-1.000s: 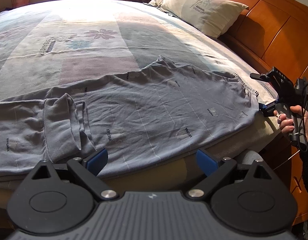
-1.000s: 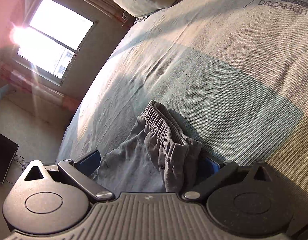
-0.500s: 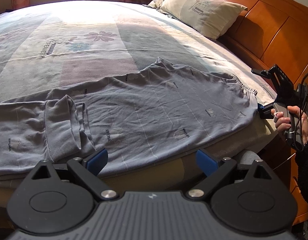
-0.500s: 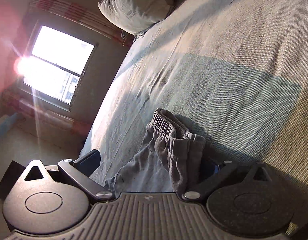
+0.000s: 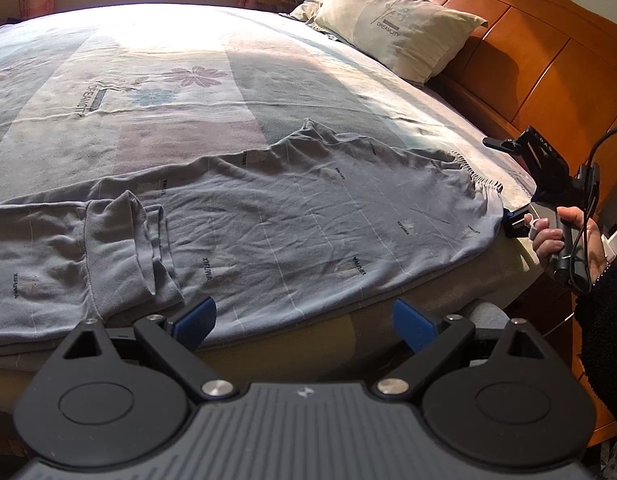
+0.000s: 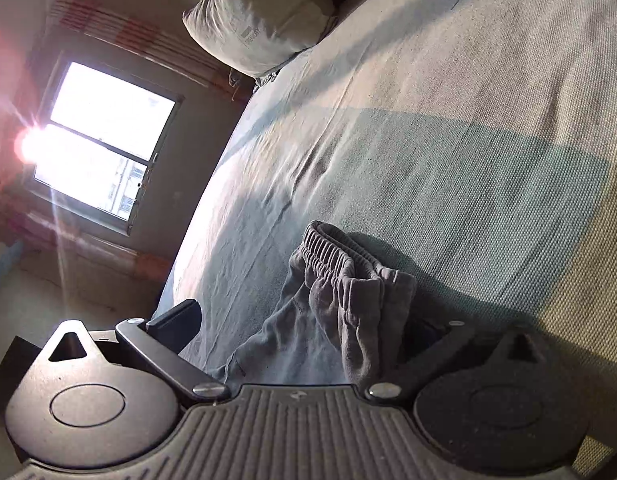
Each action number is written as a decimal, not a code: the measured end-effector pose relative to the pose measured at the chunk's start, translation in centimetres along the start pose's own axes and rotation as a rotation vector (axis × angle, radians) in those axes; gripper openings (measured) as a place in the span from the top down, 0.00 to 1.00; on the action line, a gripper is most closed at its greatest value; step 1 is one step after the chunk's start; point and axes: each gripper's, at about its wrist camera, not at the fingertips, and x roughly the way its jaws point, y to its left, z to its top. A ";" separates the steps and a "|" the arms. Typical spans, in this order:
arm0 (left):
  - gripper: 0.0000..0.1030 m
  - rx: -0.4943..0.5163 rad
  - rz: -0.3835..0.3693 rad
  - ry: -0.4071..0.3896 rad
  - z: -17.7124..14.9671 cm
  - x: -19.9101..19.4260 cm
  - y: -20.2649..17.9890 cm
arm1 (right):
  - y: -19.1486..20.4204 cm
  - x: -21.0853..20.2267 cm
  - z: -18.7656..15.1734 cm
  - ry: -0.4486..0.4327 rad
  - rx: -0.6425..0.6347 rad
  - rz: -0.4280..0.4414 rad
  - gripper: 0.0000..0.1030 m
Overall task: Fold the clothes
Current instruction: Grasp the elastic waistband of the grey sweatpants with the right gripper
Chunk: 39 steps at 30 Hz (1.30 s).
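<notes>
Our left gripper (image 5: 304, 320) hovers at the bed's (image 5: 188, 92) near edge, jaws spread and empty. The grey trousers (image 5: 268, 220) lie flat across the bed; our right gripper (image 6: 308, 332), jaws spread, has their bunched waistband (image 6: 340, 264) lying between them.

A patchwork bed sheet (image 5: 180, 92) (printed DREAMCITY), a pillow (image 5: 392, 20), a wooden headboard (image 5: 548, 64) and a bright window (image 6: 104, 140).

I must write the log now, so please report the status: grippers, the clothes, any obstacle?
Left gripper open, empty, at bed edge. Right gripper open around waistband of grey trousers. Trousers spread flat, unfolded. Nothing in the way.
</notes>
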 end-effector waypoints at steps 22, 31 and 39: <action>0.08 -0.044 -0.009 0.024 -0.6 0.5 0.8 | -0.7 -0.6 -1.9 -0.030 -0.339 -0.041 0.39; 0.08 -0.049 -0.015 0.022 -1.0 0.3 0.9 | -2.1 -0.6 -1.2 -0.048 -0.324 -0.070 0.65; 0.08 -0.058 -0.017 0.018 -1.0 0.1 1.3 | -2.7 -0.5 0.3 -0.009 -0.191 -0.069 0.84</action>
